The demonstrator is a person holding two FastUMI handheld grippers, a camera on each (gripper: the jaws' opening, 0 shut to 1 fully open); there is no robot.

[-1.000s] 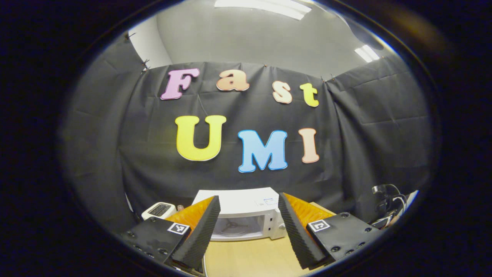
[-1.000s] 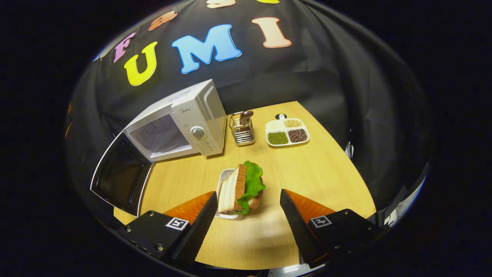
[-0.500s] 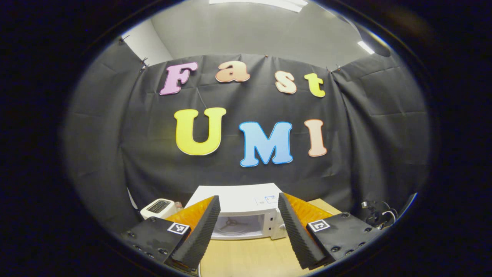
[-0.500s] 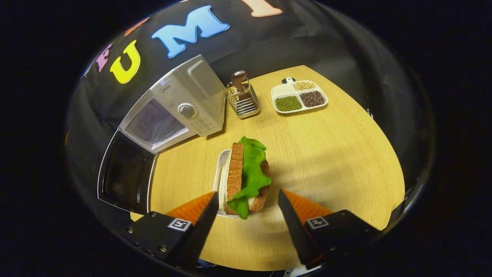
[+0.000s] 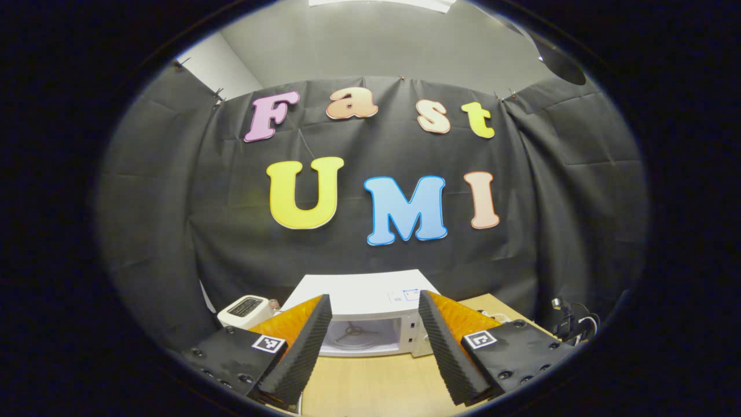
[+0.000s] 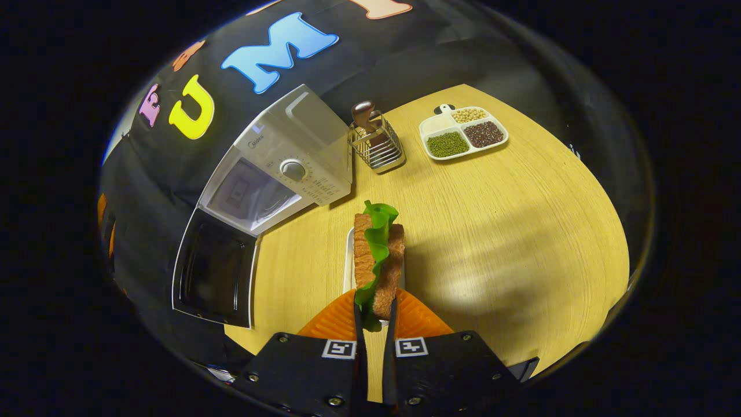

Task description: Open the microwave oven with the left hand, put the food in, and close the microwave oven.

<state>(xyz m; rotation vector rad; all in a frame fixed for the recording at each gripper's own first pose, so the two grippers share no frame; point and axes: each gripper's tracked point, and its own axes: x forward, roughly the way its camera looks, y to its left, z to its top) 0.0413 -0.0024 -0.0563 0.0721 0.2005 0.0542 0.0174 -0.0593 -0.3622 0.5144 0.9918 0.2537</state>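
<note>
Since 0.5 s ago the right claw has pinched the lettuce-and-toast sandwich on its white tray. The open white microwave oven lies forward-left of it (door swung wide). The left claw hangs spread.

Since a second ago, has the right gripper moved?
Yes. The right gripper has come forward over the table toward the microwave, and its fingers, wide apart before, have closed on the sandwich.
</note>
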